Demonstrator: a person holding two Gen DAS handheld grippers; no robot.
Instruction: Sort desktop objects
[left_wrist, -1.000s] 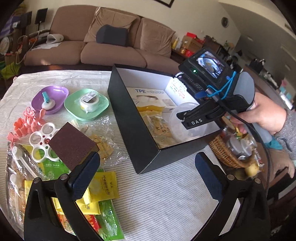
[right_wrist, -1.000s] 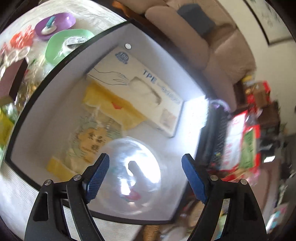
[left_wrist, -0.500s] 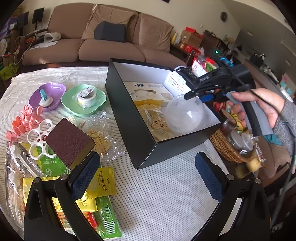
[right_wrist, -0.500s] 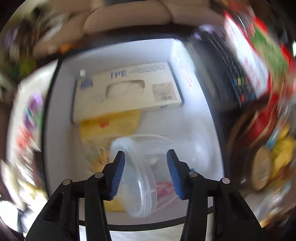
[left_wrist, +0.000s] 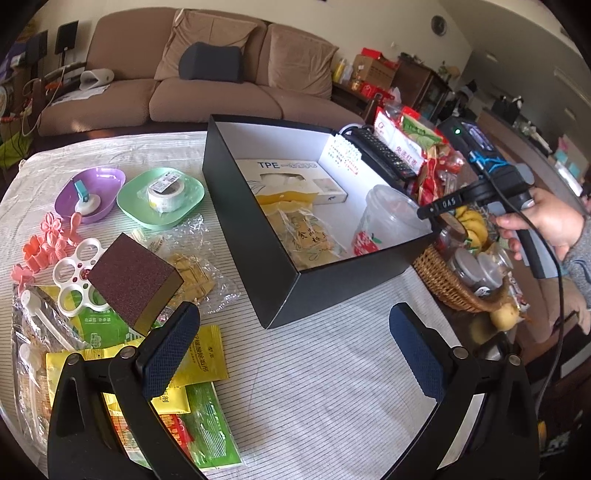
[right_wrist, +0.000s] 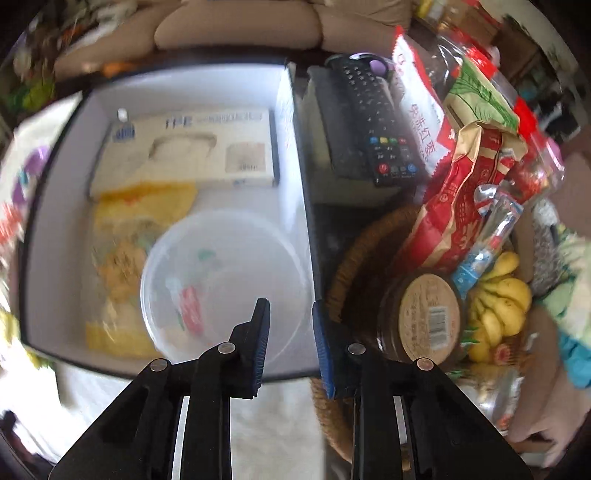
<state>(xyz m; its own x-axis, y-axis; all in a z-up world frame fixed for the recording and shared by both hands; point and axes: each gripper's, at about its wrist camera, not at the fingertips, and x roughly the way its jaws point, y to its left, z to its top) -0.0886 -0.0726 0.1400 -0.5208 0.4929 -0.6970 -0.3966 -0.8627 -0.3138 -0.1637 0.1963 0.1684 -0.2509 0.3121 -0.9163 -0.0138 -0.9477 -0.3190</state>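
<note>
The right gripper (right_wrist: 290, 325) has pulled back to the right edge of the black box (left_wrist: 258, 236), and its jaws, half a second ago astride the clear plastic cup (left_wrist: 388, 218), are now nearly together and empty. The cup stands in the box's lower right corner. The left gripper (left_wrist: 295, 350) still hovers low over the striped bench (left_wrist: 314, 387), jaws wide apart.

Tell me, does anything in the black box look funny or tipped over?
Yes: the clear plastic cup inside the black box is not standing straight. It leans at the box's right-hand wall, partly on the yellow packets. The glove box lies flat at the back, as it should.
</note>
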